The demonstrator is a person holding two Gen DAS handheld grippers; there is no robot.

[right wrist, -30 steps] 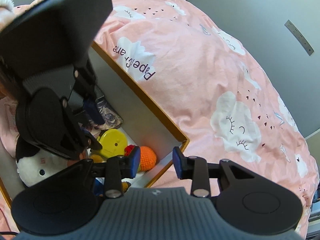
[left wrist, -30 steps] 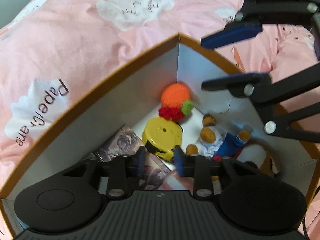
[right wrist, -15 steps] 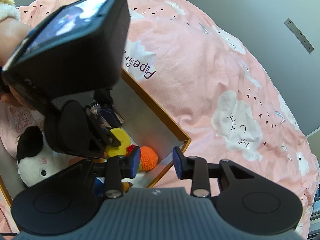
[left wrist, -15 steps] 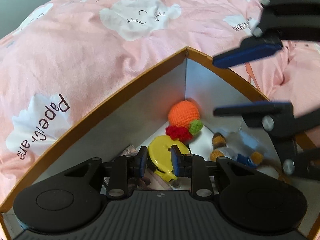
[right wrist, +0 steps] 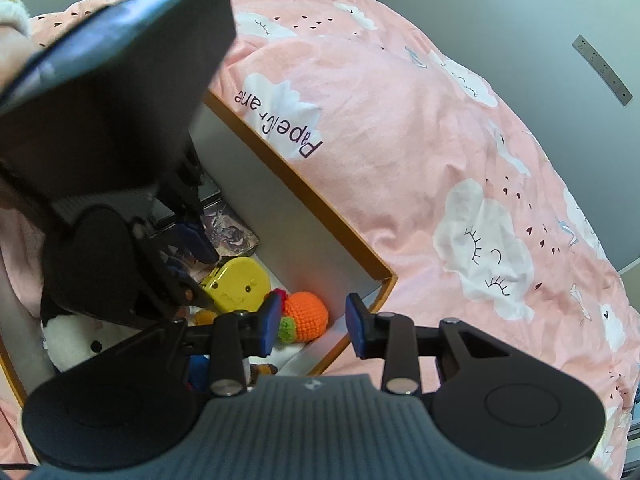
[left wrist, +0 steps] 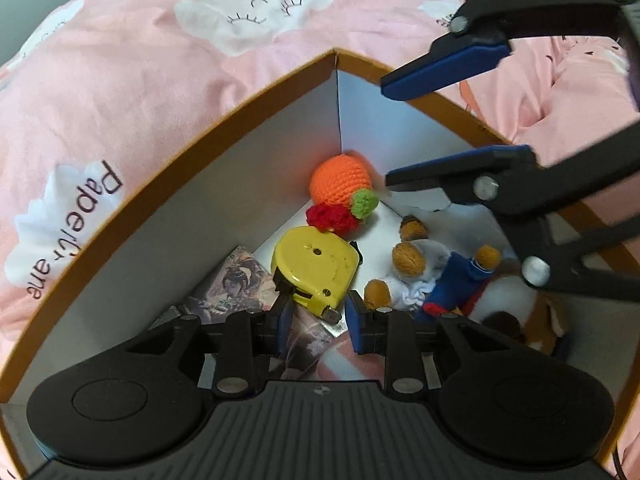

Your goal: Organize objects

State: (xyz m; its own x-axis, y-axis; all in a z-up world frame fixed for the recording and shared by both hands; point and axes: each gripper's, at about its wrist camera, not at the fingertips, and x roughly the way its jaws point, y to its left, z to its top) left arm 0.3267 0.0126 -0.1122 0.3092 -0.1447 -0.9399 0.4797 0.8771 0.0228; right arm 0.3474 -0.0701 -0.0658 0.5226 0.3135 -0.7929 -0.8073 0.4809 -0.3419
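Observation:
An orange-rimmed box [left wrist: 224,128] with white walls lies on a pink bedspread. Inside are an orange crocheted ball [left wrist: 340,180], a yellow tape measure [left wrist: 314,270], a small bear in blue and white [left wrist: 424,272], picture cards [left wrist: 236,284] and a white plush [left wrist: 508,300]. My left gripper [left wrist: 320,320] is open and empty, low in the box just above the tape measure's near end. My right gripper [right wrist: 312,320] is open and empty over the box's corner, above the ball [right wrist: 306,316]. It also shows in the left wrist view [left wrist: 444,128].
The pink cloud-print bedspread [right wrist: 400,160] surrounds the box. The box rim [right wrist: 304,196] runs under my right gripper. The left gripper's body [right wrist: 100,140] fills the left of the right wrist view. Grey wall behind the bed.
My left gripper rose out of the box, then dropped back in towards the tape measure; its jaws narrowed and have reopened. My right gripper stayed over the box corner.

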